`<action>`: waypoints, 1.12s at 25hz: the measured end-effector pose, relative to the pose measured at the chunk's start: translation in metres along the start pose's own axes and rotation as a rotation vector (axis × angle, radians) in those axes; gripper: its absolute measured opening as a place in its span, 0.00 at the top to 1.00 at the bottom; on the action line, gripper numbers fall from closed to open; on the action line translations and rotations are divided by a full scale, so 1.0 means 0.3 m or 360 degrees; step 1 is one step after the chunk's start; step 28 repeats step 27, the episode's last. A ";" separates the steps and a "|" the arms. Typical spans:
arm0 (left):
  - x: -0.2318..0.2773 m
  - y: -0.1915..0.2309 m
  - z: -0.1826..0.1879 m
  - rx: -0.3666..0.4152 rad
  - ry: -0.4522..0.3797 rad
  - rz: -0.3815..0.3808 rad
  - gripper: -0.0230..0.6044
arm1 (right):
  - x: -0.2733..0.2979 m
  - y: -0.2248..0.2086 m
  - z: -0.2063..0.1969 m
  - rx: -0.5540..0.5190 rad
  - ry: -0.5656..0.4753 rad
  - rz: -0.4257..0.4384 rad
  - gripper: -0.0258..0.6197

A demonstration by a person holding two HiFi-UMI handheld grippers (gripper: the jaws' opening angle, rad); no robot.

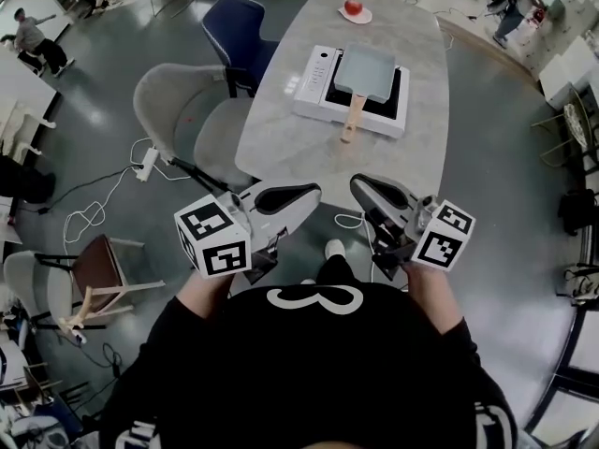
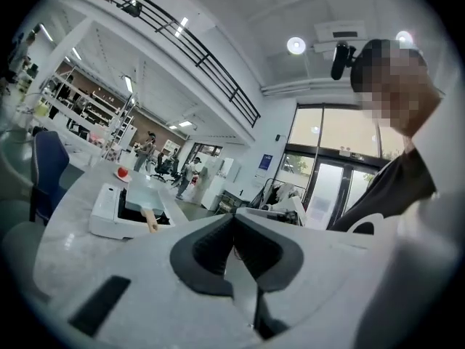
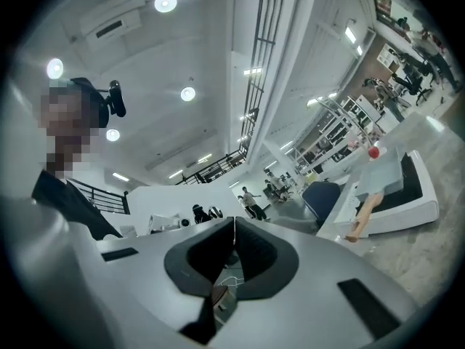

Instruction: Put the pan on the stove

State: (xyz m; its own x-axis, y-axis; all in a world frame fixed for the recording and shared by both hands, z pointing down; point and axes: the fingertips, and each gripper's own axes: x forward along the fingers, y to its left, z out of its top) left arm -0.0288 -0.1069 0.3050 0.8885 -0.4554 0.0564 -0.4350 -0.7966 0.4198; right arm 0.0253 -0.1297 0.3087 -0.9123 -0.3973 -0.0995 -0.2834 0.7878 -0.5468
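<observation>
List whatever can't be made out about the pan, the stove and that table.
- Top of the stove under the pan: hidden by the pan, every view.
- Stove's control markings: too small, head view.
- Red item on the far plate: too small to identify, all views.

Light: bright, even, cool, indoor. Round ceiling lamps [image 3: 166, 3] burn white in both gripper views, and the glass doors [image 2: 330, 173] are blown out by daylight. The floor [image 1: 103, 110] carries a soft sheen; shadows are faint. Strong fisheye throughout: black corners, straight lines bowed toward the edges. The left gripper [image 2: 234, 220] shell, close to the lens, is slightly soft; the distance is sharper.
</observation>
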 end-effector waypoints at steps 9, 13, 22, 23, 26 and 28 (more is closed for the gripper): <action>-0.089 -0.087 0.033 0.0165 0.0017 -0.0024 0.94 | 0.021 0.153 -0.004 -0.0183 0.0050 -0.0033 0.94; -0.091 -0.088 0.031 0.0180 0.0025 -0.0025 0.94 | 0.028 0.167 -0.003 -0.0245 0.0084 -0.0056 0.94; -0.080 -0.055 0.033 0.0223 0.0029 -0.0006 0.94 | 0.021 0.152 -0.014 -0.0305 0.0137 -0.0098 0.94; -0.079 -0.056 0.035 0.0230 0.0032 -0.0006 0.94 | 0.022 0.153 -0.013 -0.0306 0.0137 -0.0099 0.94; -0.075 -0.059 0.049 0.0264 0.0033 0.0004 0.94 | 0.029 0.158 0.002 -0.0327 0.0136 -0.0091 0.94; -0.073 -0.060 0.055 0.0276 0.0032 0.0008 0.94 | 0.033 0.160 0.008 -0.0336 0.0136 -0.0088 0.94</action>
